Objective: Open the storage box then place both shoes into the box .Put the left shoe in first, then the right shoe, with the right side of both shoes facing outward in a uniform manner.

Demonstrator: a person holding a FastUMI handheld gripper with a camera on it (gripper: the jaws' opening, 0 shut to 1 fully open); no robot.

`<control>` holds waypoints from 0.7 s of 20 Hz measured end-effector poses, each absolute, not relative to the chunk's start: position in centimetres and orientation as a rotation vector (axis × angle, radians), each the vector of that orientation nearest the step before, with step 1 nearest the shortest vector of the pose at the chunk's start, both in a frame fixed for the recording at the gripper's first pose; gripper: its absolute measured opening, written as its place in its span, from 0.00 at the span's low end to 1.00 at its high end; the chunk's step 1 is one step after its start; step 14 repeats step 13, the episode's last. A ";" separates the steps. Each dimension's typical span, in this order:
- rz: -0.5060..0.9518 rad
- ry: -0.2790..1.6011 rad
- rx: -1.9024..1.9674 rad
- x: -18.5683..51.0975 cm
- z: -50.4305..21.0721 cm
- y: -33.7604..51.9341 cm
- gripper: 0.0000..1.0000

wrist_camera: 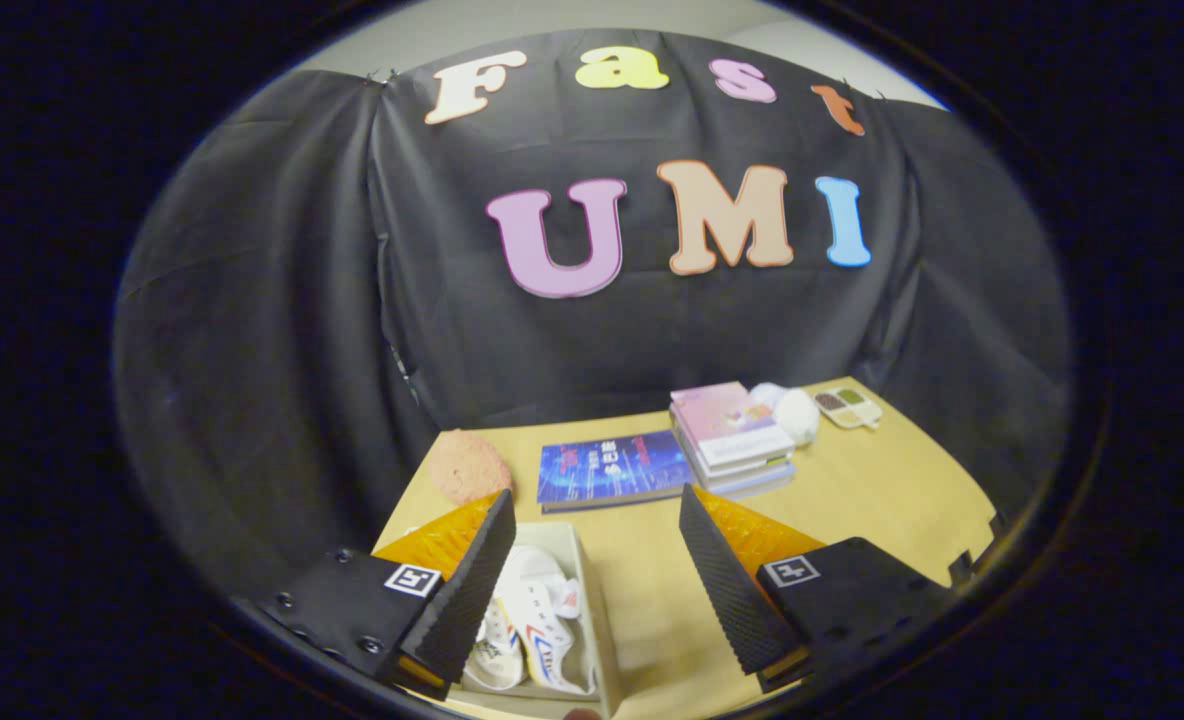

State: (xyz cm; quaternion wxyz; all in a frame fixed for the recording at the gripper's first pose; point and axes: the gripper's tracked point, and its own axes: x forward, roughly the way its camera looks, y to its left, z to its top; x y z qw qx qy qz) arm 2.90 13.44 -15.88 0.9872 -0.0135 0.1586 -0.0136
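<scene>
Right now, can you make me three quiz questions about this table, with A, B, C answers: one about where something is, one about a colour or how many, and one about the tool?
1. Where are the white shoes?
A. On the blue book
B. Inside the open storage box
C. On the stack of books

2. What colour is the cover of the flat book lying alone, beside the stack of books?
A. Blue
B. Green
C. Red

3. How is the tool?
A. Shut on a shoe
B. Shut on a book
C. Open, holding nothing

Answers: 1 B, the shoes lie within the storage box walls, between the fingers. 2 A, its cover is blue. 3 C, the fingers stand wide apart with nothing pressed between them.
</scene>
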 end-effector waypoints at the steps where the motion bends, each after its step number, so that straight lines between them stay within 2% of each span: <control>1: -0.019 0.282 -0.049 3.3 -14.5 12.8 1.00; 9: 0.096 0.043 -0.166 5.8 -5.1 10.0 1.00; 14: 0.101 0.017 -0.178 6.1 -4.4 8.0 1.00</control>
